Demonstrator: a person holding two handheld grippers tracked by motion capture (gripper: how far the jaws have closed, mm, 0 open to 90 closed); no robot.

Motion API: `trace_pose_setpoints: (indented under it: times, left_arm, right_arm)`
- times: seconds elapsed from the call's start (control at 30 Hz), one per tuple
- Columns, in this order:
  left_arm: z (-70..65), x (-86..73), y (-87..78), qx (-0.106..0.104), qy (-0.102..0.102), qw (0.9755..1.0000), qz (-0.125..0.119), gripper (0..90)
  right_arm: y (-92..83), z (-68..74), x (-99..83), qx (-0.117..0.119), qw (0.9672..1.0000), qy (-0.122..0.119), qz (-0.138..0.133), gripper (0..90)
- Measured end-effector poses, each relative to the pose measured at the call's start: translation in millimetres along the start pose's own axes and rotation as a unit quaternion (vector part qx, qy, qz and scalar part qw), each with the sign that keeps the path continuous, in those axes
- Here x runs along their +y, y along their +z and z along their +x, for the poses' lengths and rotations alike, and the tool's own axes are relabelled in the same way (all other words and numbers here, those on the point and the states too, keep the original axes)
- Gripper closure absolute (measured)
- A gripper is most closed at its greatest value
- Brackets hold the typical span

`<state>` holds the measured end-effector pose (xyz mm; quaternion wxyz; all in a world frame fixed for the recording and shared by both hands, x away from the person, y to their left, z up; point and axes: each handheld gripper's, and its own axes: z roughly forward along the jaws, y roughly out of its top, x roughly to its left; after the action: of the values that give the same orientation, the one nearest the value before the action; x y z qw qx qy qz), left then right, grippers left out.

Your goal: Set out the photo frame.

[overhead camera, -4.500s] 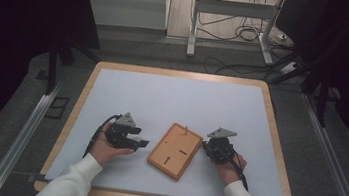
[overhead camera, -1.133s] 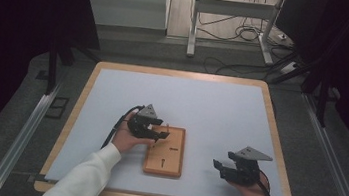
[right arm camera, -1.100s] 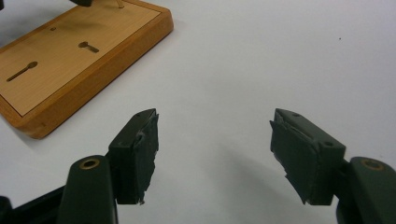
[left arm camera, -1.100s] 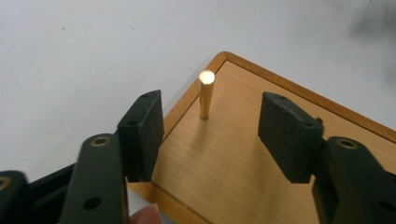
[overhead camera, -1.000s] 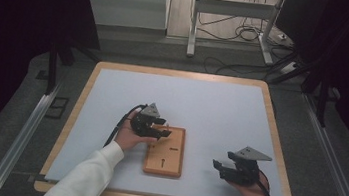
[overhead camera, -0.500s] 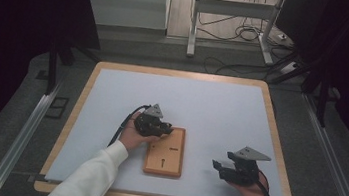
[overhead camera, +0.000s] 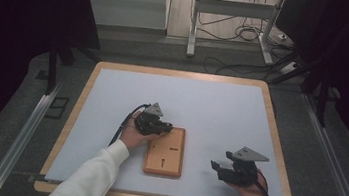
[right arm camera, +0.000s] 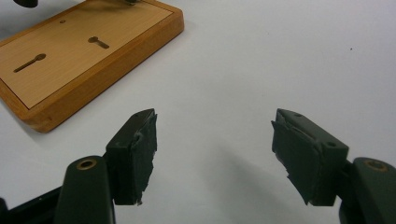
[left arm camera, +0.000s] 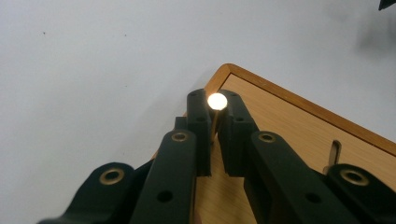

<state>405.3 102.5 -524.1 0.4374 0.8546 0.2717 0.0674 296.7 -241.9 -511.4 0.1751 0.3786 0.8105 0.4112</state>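
Three views, taken in turn; landmark = wooden board [overhead camera: 165, 150].

High view: board flat on pale grey table mat [overhead camera: 202, 101], long edges running away from person. Left gripper [overhead camera: 163, 126] at board's far-left corner, tips over that corner, held by left hand [overhead camera: 133, 132], white sleeve [overhead camera: 90, 176] trailing toward near table edge. Right gripper [overhead camera: 220, 170] well to right of board, apart from it, above bare mat, right hand [overhead camera: 247, 183] behind it. Two keyhole slots visible on board face; too small here to tell more.

Left gripper view: jaws have just been closing, now clamped on thin pin w/ round pale head [left arm camera: 216, 101] standing up from board near its rounded corner. Pads [left arm camera: 200, 122] pressed on pin shaft from both sides, head poking out above tips. Second small upright peg [left arm camera: 333, 152] on board, off to right of jaws. Mat beyond board's corner.

Right gripper view: jaws spread wide, nothing between pads [right arm camera: 140, 144]; mat only beneath. Board [right arm camera: 74, 70] up-left of jaws, not touching, keyhole slots [right arm camera: 29, 62] on top face.
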Motion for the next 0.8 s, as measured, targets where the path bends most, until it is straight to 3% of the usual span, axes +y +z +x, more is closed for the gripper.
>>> trace_pose_setpoints:
  times: [0.2, 0.4, 0.5, 0.8]
  left_arm:
    - [3.4, 3.4, 0.2, -0.014, -0.014, 0.9997, 0.012, 83.8]
    - [7.3, 4.8, 0.1, -0.029, -0.024, 0.9991, 0.019, 83.2]
    - [8.1, 4.8, -0.1, -0.033, -0.029, 0.9988, 0.020, 83.0]
    - [14.4, 5.4, 0.2, -0.049, -0.038, 0.9979, 0.021, 82.9]
  right_arm:
    - [0.9, 2.4, 0.1, 0.000, 0.9999, -0.011, 0.001, 30.7]
    - [-0.6, 16.7, 5.6, -0.007, 0.9987, -0.051, -0.008, 24.4]
    - [-1.7, 28.7, 9.8, -0.012, 0.9971, -0.075, -0.010, 20.7]
    - [1.8, 64.1, 16.5, 0.007, 0.9890, -0.148, -0.004, 15.6]
